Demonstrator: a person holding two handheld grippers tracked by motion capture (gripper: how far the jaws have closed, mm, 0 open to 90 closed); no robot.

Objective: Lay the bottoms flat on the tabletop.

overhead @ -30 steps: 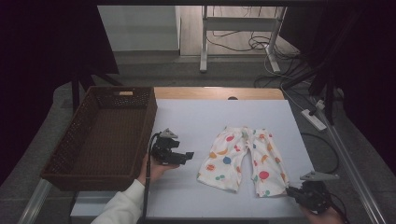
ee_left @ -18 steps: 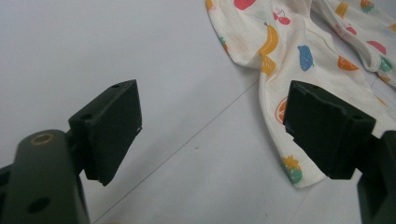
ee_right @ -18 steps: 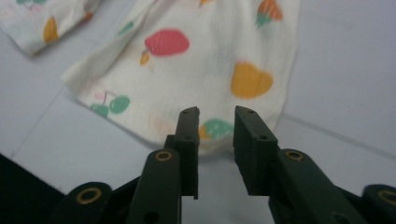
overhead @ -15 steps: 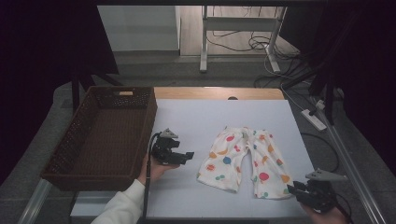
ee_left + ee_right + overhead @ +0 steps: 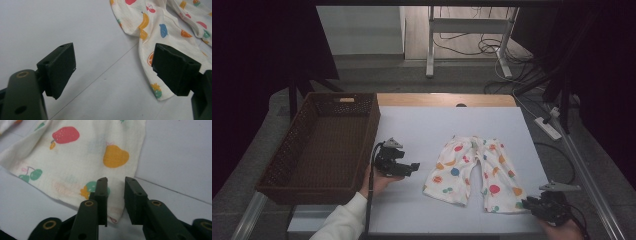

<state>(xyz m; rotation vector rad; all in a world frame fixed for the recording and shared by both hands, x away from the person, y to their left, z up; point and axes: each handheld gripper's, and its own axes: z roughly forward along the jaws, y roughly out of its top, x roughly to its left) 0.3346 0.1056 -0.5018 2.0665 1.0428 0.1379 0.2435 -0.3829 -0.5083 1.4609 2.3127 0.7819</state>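
A small pair of white trousers point(image 5: 472, 170) printed with coloured fruit lies flat on the white table point(image 5: 422, 125), legs towards me. My left gripper point(image 5: 414, 166) rests in a hand just left of the trousers. Its jaws stand wide open point(image 5: 115, 67) over bare table, with the left leg's hem point(image 5: 162, 27) beside the right jaw. My right gripper point(image 5: 526, 202) sits at the near right corner of the right leg. There its jaws point(image 5: 116, 182) are a narrow gap apart over the hem corner point(image 5: 87, 152), not closed on it.
A deep brown wicker basket point(image 5: 372, 125) stands along the table's left side, close to the left gripper. A power strip point(image 5: 549, 127) and cables lie on the floor beyond the right edge. A table-leg frame stands at the back.
The right gripper has edged slightly forward onto the corner of the right leg's hem. The left gripper and the trousers have not moved.
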